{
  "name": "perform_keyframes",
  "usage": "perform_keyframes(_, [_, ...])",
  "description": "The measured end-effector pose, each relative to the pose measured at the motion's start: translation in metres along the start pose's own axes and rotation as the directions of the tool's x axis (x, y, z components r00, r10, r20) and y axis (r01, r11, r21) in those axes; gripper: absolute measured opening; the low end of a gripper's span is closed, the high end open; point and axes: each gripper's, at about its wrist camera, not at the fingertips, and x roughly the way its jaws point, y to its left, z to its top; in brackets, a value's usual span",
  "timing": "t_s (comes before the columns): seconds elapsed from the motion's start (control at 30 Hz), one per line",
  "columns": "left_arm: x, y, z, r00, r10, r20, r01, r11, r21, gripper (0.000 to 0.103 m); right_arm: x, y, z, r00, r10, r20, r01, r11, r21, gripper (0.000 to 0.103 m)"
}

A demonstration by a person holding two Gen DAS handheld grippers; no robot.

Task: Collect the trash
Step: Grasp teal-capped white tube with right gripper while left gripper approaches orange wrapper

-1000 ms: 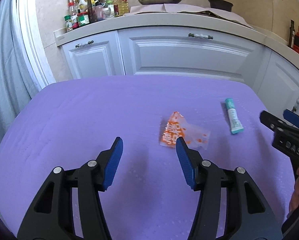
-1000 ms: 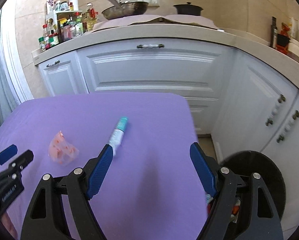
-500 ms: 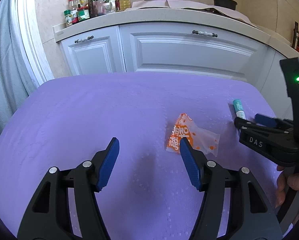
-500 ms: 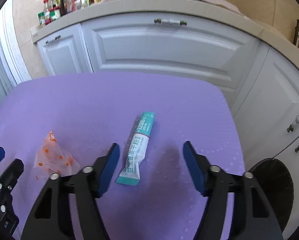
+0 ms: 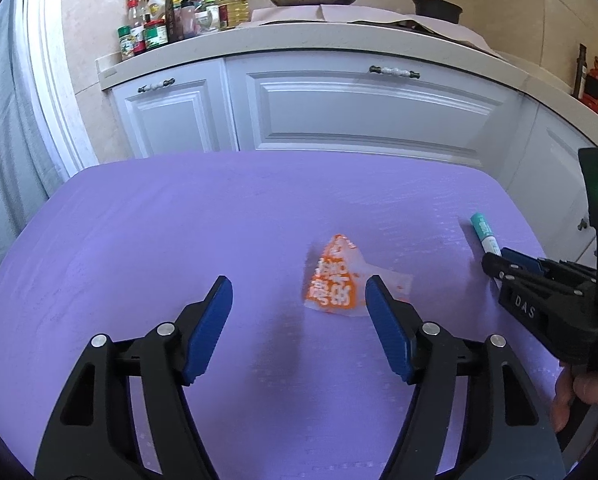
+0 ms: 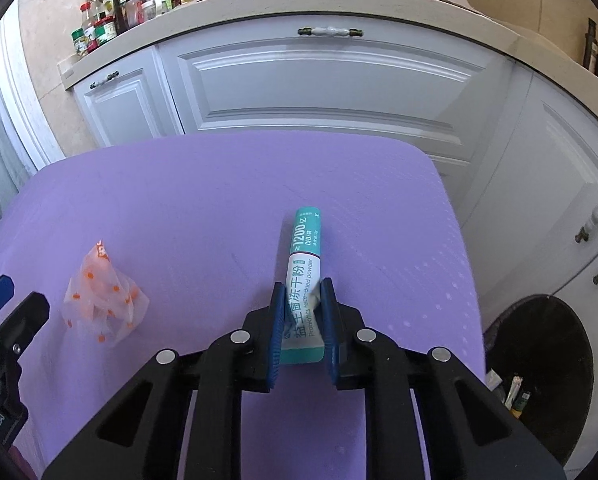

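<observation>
A black bin (image 6: 539, 364) beside the purple table (image 6: 187, 208) holds scraps. The teal-and-white sachet (image 6: 305, 264), marked "1200" and "probiotics", is pinched as the right gripper (image 6: 302, 312) closes. The orange wrapper (image 5: 337, 284) lies before the opening, empty left gripper (image 5: 299, 312).

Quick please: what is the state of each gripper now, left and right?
Left gripper: jaws opening, nothing between them.
Right gripper: jaws closing on the teal sachet.
</observation>
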Motion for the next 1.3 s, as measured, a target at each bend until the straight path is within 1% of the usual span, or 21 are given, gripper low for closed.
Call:
perform_keyframes(0.17, [0.003,-0.011,0.001,1.000,-0.007,0.000,0.007,1.000,0.017,0.067,-0.005,-0.010,-0.006,1.000,-0.008,0.008,0.008,1.000,0.023,0.019])
perform_keyframes(0.4, [0.013,-0.021,0.001,1.000,-0.014,-0.022,0.014,0.999,0.029,0.067,-0.006,-0.015,-0.007,1.000,-0.007,0.011,0.006,1.000,0.031,0.019])
perform_keyframes(0.7, [0.005,-0.021,0.006,0.999,-0.040,-0.001,0.040,0.999,0.016,0.068,-0.007,-0.013,-0.007,1.000,-0.010,0.020,0.009,0.999,0.037,0.019])
perform_keyframes(0.97, [0.004,-0.018,0.008,0.998,-0.061,-0.007,0.061,0.998,0.002,0.069,-0.011,-0.012,-0.010,0.999,-0.026,0.032,0.025,0.999,0.044,0.019])
perform_keyframes(1.0, [0.003,-0.018,0.007,0.998,-0.064,-0.007,0.064,0.998,0.000,0.070,-0.012,-0.012,-0.010,0.999,-0.027,0.032,0.025,0.999,0.048,0.019])
perform_keyframes(1.03, [0.003,-0.018,0.008,0.998,-0.066,-0.005,0.066,0.998,-0.003,0.075,-0.012,-0.012,-0.010,0.999,-0.027,0.032,0.026,0.998,0.050,0.019])
perform_keyframes(1.07, [0.002,-0.019,0.008,0.998,-0.068,0.003,0.068,0.998,-0.004,0.078,-0.012,-0.012,-0.011,0.999,-0.027,0.031,0.026,0.998,0.053,0.019])
perform_keyframes(1.23, [0.007,-0.026,0.011,0.998,-0.070,0.005,0.070,0.997,0.018,0.085,-0.014,-0.013,-0.010,0.999,-0.029,0.035,0.027,0.998,0.061,0.019])
perform_keyframes(1.3, [0.012,-0.029,0.010,0.998,-0.062,-0.001,0.062,0.998,0.031,0.085,-0.013,-0.013,-0.010,0.999,-0.028,0.036,0.026,0.998,0.063,0.018])
